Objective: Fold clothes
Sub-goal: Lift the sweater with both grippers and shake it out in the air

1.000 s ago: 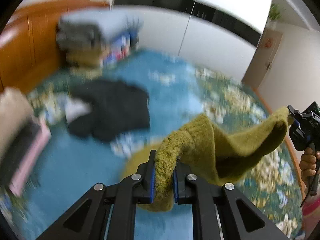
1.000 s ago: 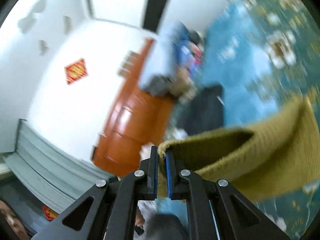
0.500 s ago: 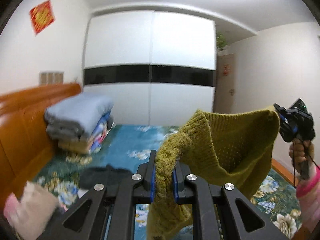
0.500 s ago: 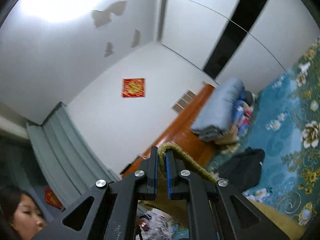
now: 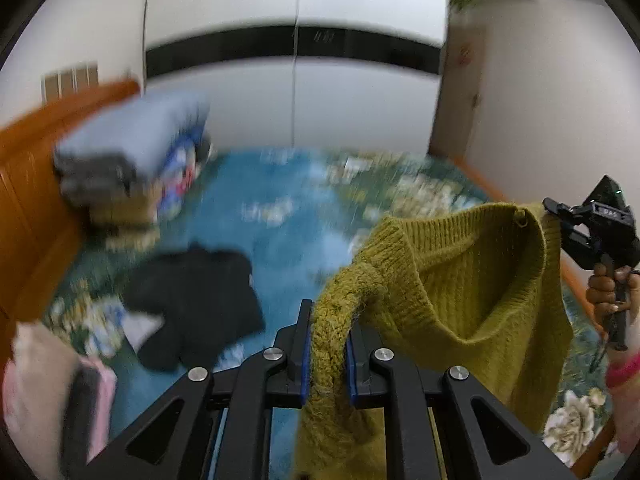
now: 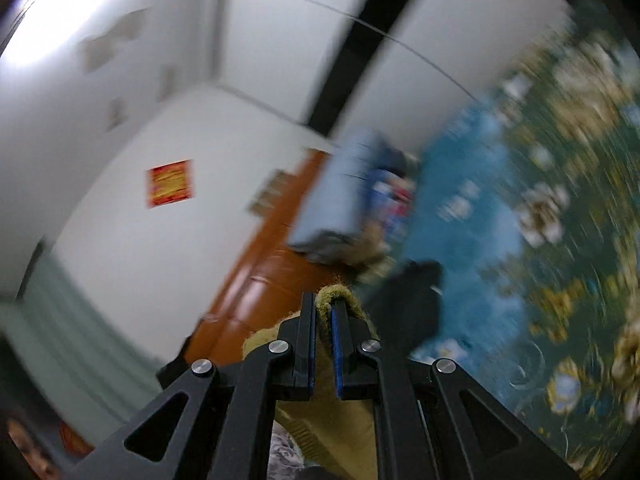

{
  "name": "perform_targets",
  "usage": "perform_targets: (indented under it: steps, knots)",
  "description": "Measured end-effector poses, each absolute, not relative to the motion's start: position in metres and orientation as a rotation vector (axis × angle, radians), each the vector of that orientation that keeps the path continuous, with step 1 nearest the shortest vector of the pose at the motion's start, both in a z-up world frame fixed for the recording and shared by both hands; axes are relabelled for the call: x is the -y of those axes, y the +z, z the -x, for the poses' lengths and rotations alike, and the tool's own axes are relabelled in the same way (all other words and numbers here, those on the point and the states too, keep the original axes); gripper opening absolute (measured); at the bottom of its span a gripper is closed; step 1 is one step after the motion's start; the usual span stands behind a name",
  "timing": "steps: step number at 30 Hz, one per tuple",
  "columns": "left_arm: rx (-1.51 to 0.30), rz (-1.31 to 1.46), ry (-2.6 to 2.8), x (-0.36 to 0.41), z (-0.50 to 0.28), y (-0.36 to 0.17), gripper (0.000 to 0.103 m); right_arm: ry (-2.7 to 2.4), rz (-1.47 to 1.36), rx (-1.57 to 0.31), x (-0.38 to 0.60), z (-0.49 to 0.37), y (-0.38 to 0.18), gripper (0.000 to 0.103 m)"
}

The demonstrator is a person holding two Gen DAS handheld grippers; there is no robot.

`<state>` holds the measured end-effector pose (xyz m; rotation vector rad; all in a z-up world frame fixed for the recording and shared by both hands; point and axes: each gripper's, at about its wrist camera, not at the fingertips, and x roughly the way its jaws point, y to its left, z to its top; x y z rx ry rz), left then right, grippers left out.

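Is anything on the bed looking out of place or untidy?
Yes: a black garment lies crumpled and unfolded on the floral bedspread, beside the neat folded stack at the headboard.

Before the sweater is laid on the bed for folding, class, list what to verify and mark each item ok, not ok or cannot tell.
1. Left gripper clamped on the olive knit sweater: ok, knit fills the gap.
2. Right gripper clamped on the sweater's edge: ok.
3. Sweater lifted off the floral bedspread: ok, it hangs between both grippers.
4. Sweater spread flat, no twist: not ok, it sags and bunches at the left gripper.
5. Landing spot free: cannot tell; a black garment lies left, view blurred.
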<state>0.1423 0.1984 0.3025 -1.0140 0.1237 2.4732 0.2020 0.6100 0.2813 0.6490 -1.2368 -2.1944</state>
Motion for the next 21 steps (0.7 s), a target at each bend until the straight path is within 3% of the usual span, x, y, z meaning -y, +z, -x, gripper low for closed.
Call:
perform_targets:
  steps: [6,10,16,21]
  knots:
    - [-0.019,1.172,2.485,-0.225,-0.078,0.23,0.014,-2.24,-0.821,1.388,-0.623,-0.128,0.19,0.007]
    - [0.081,1.152,2.509,-0.229,-0.053,0.232,0.014,-2.294,-0.792,1.372,-0.633,-0.098,0.186,0.007]
    - [0.007,1.123,2.548,-0.234,-0.019,0.24,0.014,-2.346,-0.787,1.312,-0.633,-0.06,0.203,0.007]
    - [0.015,1.204,2.518,-0.224,-0.018,0.199,0.014,-2.363,-0.838,1.287,-0.63,-0.055,0.188,0.007]
